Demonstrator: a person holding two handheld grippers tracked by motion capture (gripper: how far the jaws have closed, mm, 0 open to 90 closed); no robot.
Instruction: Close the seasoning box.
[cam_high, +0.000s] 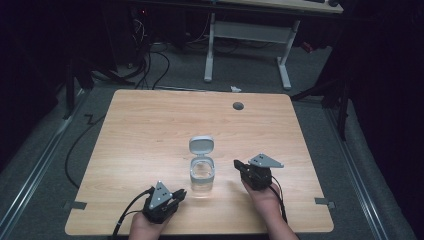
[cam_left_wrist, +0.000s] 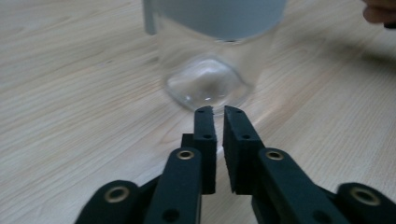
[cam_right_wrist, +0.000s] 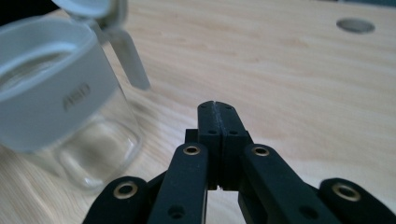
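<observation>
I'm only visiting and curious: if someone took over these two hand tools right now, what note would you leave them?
Left gripper: near the table's front edge, pointing at the jar, jaws a slit apart, holding nothing.
Right gripper: beside the jar, jaws shut, empty.
Clear glass jar: upright at mid-table, between the grippers, looks empty.
Done: its grey flip lid stands open.
Left: unclear; probably closing the lid or moving the jar.

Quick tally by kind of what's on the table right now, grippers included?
Clear jar with grey collar, flip lid standing open: 1
Handheld grippers, left gripper and right gripper: 2
Grey round grommet set in the tabletop: 1
Total: 4
</observation>
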